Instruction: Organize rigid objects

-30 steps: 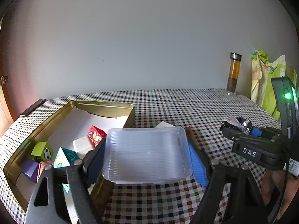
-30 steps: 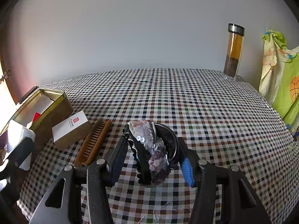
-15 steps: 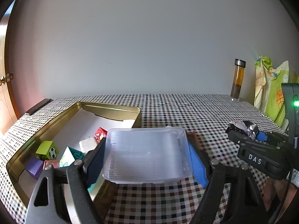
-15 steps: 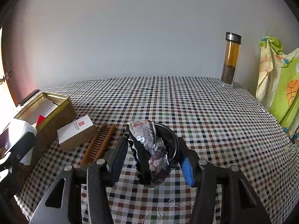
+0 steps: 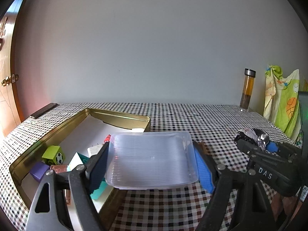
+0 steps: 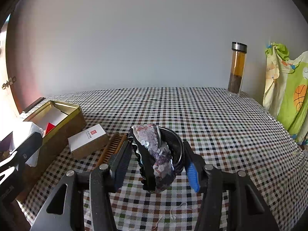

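Lidded box (image 5: 152,159) – hair clip (image 6: 154,157) – gripped

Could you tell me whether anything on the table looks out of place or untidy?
Yes: a white carton lies tilted against a wooden comb just outside the gold tin, loose on the checked tablecloth, while the other small boxes already sit inside the tin.

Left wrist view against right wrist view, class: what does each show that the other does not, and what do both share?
Left only: small coloured cubes inside the gold tin, purple block.
Right only: white and tan carton, brown wooden comb.
Both: gold rectangular tin, translucent ribbed plastic box, sequinned hair clip, amber glass bottle, checked tablecloth.
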Tool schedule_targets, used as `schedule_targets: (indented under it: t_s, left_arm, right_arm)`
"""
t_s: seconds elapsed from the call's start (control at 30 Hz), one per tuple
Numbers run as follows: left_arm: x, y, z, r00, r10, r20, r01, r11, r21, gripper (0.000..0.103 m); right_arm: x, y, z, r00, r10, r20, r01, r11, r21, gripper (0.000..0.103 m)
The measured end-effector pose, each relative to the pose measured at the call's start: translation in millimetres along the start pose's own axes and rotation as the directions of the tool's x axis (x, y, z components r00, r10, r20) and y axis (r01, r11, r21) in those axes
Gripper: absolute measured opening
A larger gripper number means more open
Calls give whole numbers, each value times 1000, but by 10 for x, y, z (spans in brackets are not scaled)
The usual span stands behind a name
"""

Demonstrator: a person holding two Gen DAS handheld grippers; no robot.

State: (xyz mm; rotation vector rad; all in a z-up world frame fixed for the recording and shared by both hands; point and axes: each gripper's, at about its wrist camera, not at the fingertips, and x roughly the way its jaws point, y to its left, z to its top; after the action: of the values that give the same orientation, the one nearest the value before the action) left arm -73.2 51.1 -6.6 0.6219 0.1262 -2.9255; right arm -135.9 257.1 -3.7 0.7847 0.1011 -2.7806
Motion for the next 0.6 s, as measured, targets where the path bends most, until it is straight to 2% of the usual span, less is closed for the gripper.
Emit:
schedule_targets:
  t_s: [0.6]
  left_arm:
    - [-70,34,5,999,14,45,-13,1000,-8,81]
  right_arm:
    - [-101,177,-25,999,20,42,-20,1000,-7,55]
